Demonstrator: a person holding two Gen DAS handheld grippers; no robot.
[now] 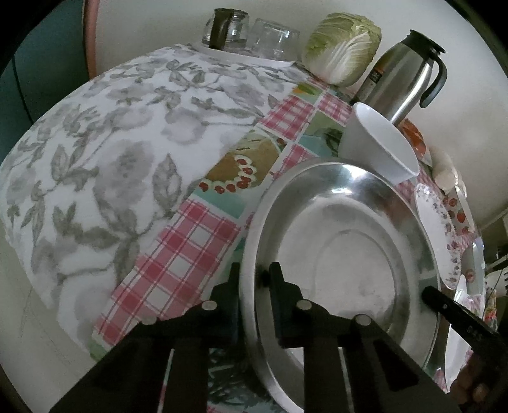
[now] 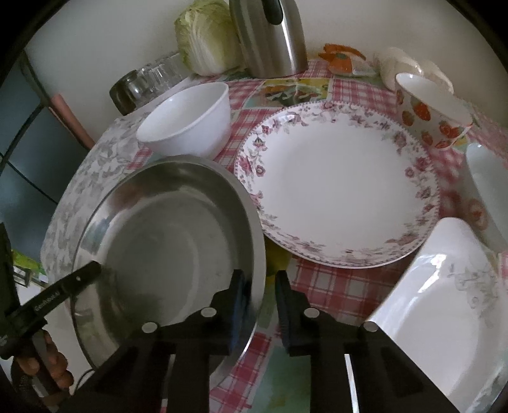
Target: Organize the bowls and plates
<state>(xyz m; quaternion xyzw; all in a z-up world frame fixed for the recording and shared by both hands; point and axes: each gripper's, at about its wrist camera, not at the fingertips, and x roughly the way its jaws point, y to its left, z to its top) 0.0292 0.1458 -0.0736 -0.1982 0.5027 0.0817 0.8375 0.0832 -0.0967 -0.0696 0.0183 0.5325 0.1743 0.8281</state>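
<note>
A wide, shallow steel dish (image 1: pixel 349 247) sits on the checked tablecloth, and both grippers hold it. My left gripper (image 1: pixel 255 279) is shut on its left rim, one finger outside and one inside. My right gripper (image 2: pixel 260 286) is shut on the opposite rim of the steel dish (image 2: pixel 165 238). Each view shows the other gripper's black finger at the far rim. Behind the dish stands a white bowl (image 2: pixel 187 120). To its right lies a floral-rimmed plate (image 2: pixel 339 187), whose near-left edge the dish overlaps.
A strawberry-patterned bowl (image 2: pixel 431 114) stands at the back right and a square white plate (image 2: pixel 444 305) at the near right. A cabbage (image 1: pixel 343 47), steel jug (image 1: pixel 403 70) and glass jars (image 1: pixel 228 28) line the wall. A grey floral cloth (image 1: pixel 111 143) covers the table's left part.
</note>
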